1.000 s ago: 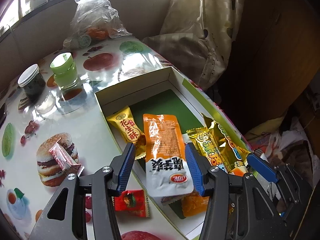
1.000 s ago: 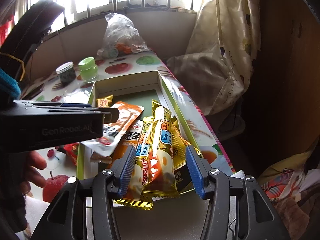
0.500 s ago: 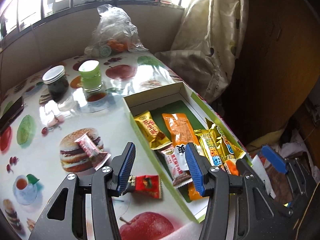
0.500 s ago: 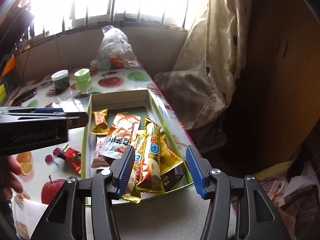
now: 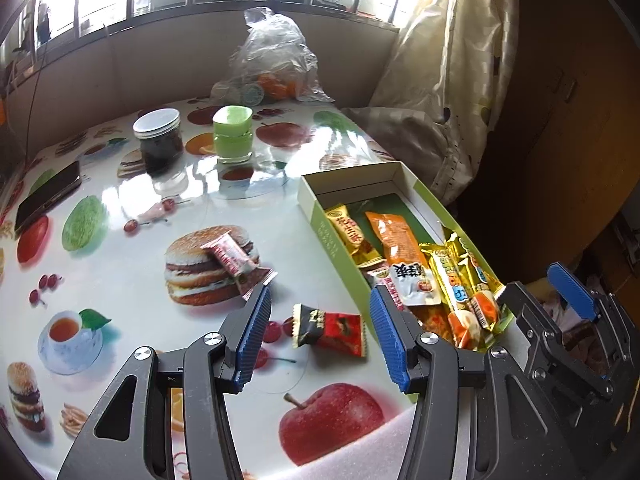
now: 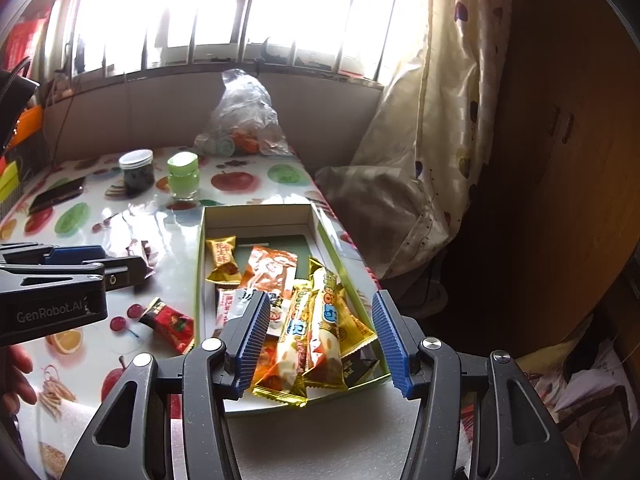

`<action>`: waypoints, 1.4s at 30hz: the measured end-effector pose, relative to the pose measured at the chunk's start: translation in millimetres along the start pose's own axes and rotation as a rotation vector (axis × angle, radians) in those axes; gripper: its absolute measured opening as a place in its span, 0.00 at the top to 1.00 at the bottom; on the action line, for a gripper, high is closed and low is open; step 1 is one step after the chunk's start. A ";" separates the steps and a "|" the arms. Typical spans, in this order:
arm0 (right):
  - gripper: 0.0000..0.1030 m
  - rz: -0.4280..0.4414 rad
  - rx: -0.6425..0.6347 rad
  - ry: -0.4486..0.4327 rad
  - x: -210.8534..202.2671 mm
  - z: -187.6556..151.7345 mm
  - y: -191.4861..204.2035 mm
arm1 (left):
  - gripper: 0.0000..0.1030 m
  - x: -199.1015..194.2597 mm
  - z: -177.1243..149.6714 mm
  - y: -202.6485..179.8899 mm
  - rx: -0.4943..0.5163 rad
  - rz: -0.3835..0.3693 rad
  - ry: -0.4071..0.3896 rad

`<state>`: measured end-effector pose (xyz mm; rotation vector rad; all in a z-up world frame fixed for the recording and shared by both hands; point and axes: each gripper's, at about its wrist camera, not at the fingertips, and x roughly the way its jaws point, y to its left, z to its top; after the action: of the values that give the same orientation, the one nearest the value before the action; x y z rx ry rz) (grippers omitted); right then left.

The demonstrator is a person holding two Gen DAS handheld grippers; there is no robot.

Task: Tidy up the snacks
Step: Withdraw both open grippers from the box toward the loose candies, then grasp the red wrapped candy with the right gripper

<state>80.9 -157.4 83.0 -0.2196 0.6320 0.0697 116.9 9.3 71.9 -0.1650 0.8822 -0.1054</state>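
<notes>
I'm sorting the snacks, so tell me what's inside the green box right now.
In the green box: a gold candy, an orange packet, and yellow bars piled at the near end. More packets lie under that pile, mostly covered.

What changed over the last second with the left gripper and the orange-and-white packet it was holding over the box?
The left gripper let go of the orange-and-white packet, which now lies in the green box. It then swung out of the box and hangs open above the red candy on the table. The right gripper pulled back a little, open and empty. The pink wafer and jars stayed put.
</notes>
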 end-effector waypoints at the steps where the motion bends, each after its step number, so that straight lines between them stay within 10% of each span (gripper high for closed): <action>1: 0.49 0.003 -0.002 0.000 -0.3 0.0 1.7 | 0.49 -0.5 -1.3 2.6 -0.004 0.001 -0.001; 18: 0.49 0.089 -0.027 0.048 6.8 -7.7 30.9 | 0.49 -12.2 -22.5 54.4 -0.099 0.031 0.006; 32: 0.49 0.460 -0.027 0.133 33.6 -10.3 58.7 | 0.49 -15.6 -35.7 88.1 -0.168 0.052 0.022; 42: 0.49 0.539 -0.170 0.169 50.2 -7.2 89.6 | 0.49 -12.1 -41.7 100.8 -0.198 0.050 0.035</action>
<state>105.4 -71.8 31.3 -0.2159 0.8424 0.6308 79.3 106.0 36.3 -0.3260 0.9305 0.0260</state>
